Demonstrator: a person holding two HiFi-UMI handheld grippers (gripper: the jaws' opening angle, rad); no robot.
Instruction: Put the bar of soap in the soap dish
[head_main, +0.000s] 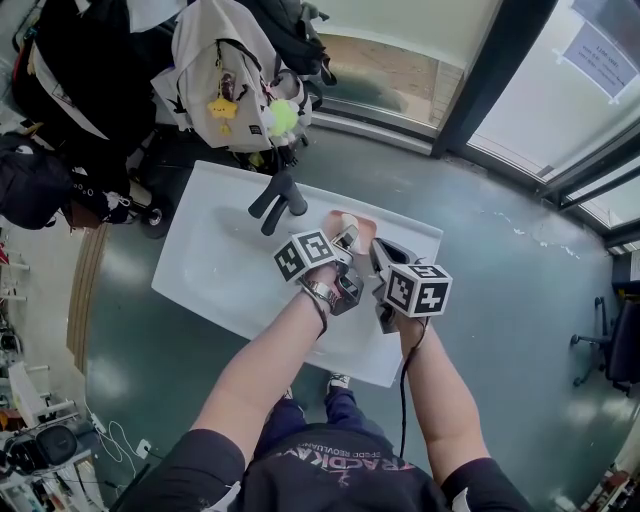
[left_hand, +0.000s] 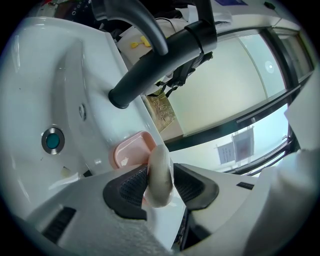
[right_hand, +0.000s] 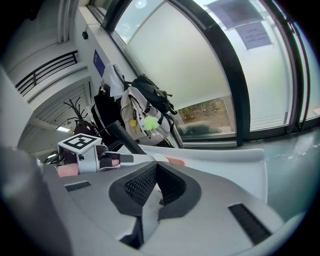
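Observation:
A pale, off-white bar of soap (left_hand: 160, 175) stands on edge between the black pads of my left gripper (left_hand: 159, 186), which is shut on it. The pink soap dish (left_hand: 134, 149) lies just beyond and below the soap, on the sink's rim. In the head view the soap (head_main: 347, 222) hangs over the pink dish (head_main: 362, 232), at the tip of the left gripper (head_main: 346, 236). My right gripper (head_main: 384, 258) sits close to the right of the dish. Its jaws (right_hand: 156, 186) are shut with nothing between them.
The white sink (head_main: 220, 270) has a black faucet (head_main: 278, 200) to the left of the dish and a round drain (left_hand: 52, 140) in the basin. Backpacks (head_main: 235, 70) hang behind the sink. A glass wall (head_main: 560, 90) runs along the right.

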